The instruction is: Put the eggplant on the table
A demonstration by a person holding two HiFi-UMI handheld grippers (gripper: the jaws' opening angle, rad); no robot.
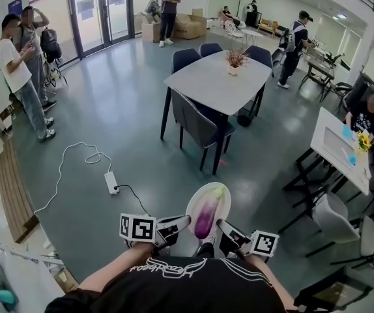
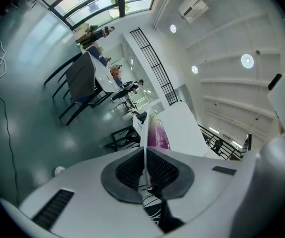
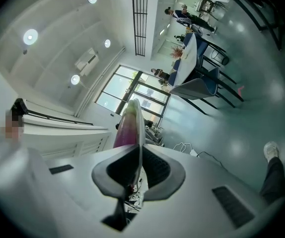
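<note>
We carry the eggplant (image 1: 208,215) lying lengthwise on a white plate (image 1: 197,199), held in the air above the grey floor (image 1: 128,129) just in front of our body, well apart from the grey tabletop (image 1: 213,87) ahead that bears a potted plant (image 1: 234,60). The left gripper (image 1: 184,222) has its fingers (image 2: 127,171) pressed together on the plate's near-left rim, and the right gripper (image 1: 222,226) has its fingers (image 3: 155,167) pinched on the near-right rim. Each gripper view shows the thin white edge caught between the dark ribbed faces, with the purple-to-pale fruit beyond. So we touch the plate, not the eggplant itself. We judge the plate stiff, smooth and breakable, and so thin a rim hold could slip or pivot if the two sides go out of level. The eggplant looks moderately light and firm, with a glossy, slick skin, and being rounded it may roll on a tilt (nothing on the plate fences it in). If we take it directly, the thick purple middle, gripped across its width with mild pressure, seems surest; the tapered pale end would likely slip free.
</note>
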